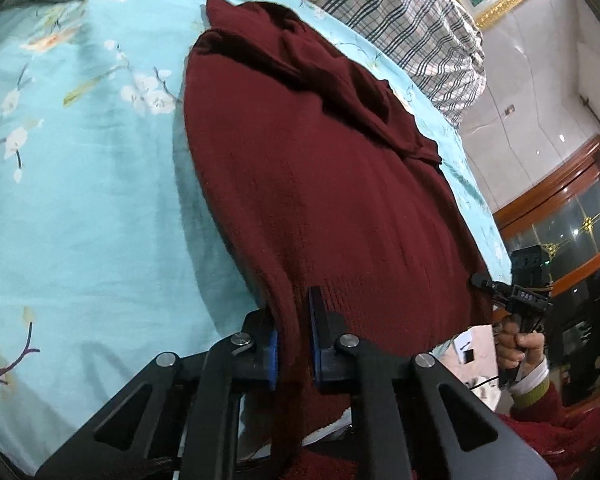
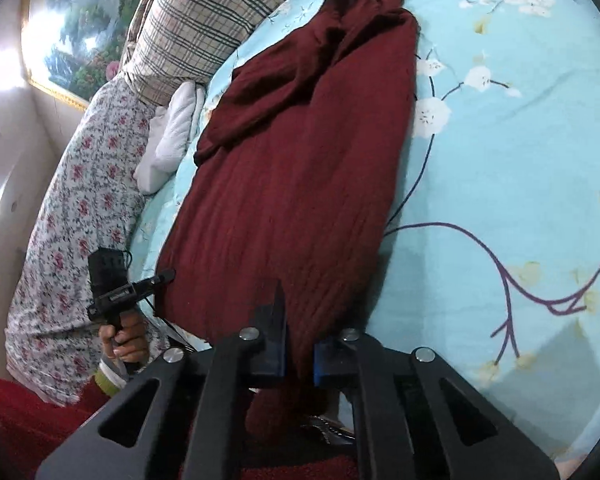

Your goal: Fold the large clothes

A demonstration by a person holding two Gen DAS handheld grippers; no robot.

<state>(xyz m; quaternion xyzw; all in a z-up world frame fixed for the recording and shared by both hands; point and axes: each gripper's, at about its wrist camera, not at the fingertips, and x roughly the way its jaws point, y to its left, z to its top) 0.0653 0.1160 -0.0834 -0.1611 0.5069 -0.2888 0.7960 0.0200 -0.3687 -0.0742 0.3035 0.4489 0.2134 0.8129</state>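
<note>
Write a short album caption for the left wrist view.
Left gripper pinches the near hem of a maroon knit sweater spread on a floral turquoise bedsheet.

The sweater (image 1: pixel 324 184) is a plain dark maroon knit, and it lies on a turquoise bedsheet (image 1: pixel 84 208) printed with white and pale-orange blossoms on thin dark purple branches — the same sheet (image 2: pixel 500 168) shows those blossoms and curling stems in the right wrist view. Beyond it, a pillow (image 2: pixel 204 24) is beige with a dark navy plaid, a quilt (image 2: pixel 80 200) is white scattered with small pink-red flowers and grey-green leaves, and a folded cloth (image 2: pixel 172 136) is white. Both grippers — left (image 1: pixel 294 344) and right (image 2: pixel 300 344) — are black with blue pads (image 1: pixel 273 360).
</note>
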